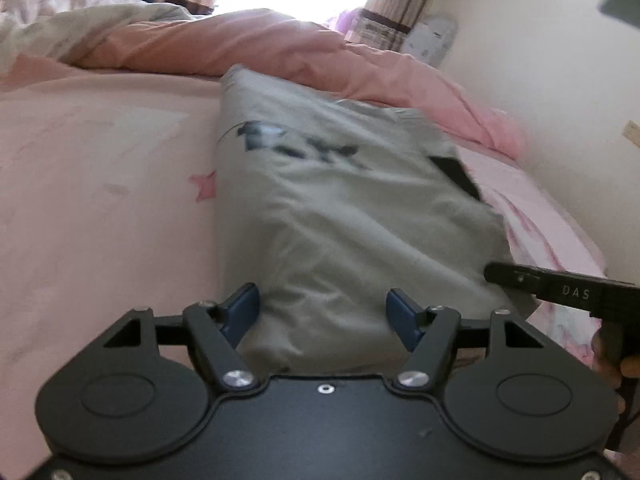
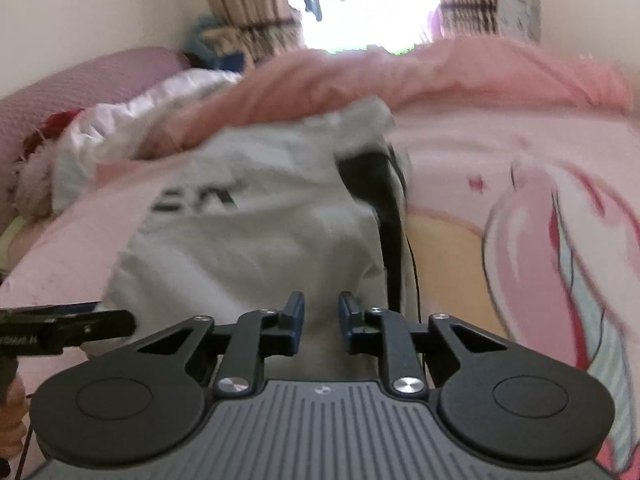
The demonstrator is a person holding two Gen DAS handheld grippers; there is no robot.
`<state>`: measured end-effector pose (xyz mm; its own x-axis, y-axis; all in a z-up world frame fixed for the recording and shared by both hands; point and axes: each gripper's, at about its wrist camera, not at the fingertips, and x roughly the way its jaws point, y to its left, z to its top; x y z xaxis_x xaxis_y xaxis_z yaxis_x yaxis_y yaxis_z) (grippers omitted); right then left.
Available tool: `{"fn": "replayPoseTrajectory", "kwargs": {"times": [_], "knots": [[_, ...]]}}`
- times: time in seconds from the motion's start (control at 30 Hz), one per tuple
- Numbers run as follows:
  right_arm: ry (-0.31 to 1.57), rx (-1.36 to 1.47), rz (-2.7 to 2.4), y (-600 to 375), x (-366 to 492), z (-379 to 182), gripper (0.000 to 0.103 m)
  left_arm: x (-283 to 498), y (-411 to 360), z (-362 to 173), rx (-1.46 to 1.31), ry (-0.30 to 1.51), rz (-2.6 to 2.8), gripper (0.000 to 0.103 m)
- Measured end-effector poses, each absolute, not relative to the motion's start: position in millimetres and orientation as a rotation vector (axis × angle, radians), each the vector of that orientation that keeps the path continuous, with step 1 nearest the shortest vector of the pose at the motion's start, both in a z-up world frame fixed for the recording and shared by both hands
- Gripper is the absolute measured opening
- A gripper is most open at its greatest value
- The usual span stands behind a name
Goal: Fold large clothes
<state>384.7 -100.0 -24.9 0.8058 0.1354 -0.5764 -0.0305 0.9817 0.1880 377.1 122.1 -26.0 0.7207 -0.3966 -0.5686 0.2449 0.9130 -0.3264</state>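
1. On the bed (image 1: 100, 184), over a pink sheet with a cartoon print, lies a pale grey garment (image 1: 340, 216), folded into a long strip that runs away from both cameras toward a rumpled pink duvet (image 1: 248, 44).
2. Dark lettering shows on the garment's upper face, and a black panel (image 2: 384, 208) lines its right edge.
3. Left tongs (image 1: 324, 316) stand released, blue pads wide apart, with the near end of the garment between them; no pad presses on the cloth.
4. Right tongs (image 2: 322, 320) have their pads drawn close, a narrow gap left between them. Cloth lies in that gap, but motion blur hides whether the pads pinch it.
5. Each tool's tip shows at the edge of the other's view, so the two work side by side at the garment's near end.
6. Beyond the duvet, curtains (image 2: 248, 4) frame a bright window.
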Motion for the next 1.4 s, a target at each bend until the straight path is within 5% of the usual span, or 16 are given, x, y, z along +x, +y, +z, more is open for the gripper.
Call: {"fn": "replayPoseTrajectory", "kwargs": {"times": [0.07, 0.23, 0.43, 1.07, 1.4], "knots": [[0.636, 0.199, 0.067, -107, 387, -37, 0.0, 369, 114, -31, -0.155, 0.649, -0.358, 0.068], [0.645, 0.28, 0.055, -121, 389, -41, 0.0, 377, 113, -27, -0.13, 0.67, -0.357, 0.069], [0.548, 0.218, 0.061, -112, 386, -3, 0.018, 389, 118, 21, -0.177, 0.63, -0.352, 0.068], [0.588, 0.149, 0.009, -101, 430, -24, 0.017, 426, 86, -11, -0.085, 0.651, -0.318, 0.074], [0.545, 0.143, 0.05, -94, 370, -11, 0.023, 375, 94, 14, -0.123, 0.607, -0.32, 0.074]]}}
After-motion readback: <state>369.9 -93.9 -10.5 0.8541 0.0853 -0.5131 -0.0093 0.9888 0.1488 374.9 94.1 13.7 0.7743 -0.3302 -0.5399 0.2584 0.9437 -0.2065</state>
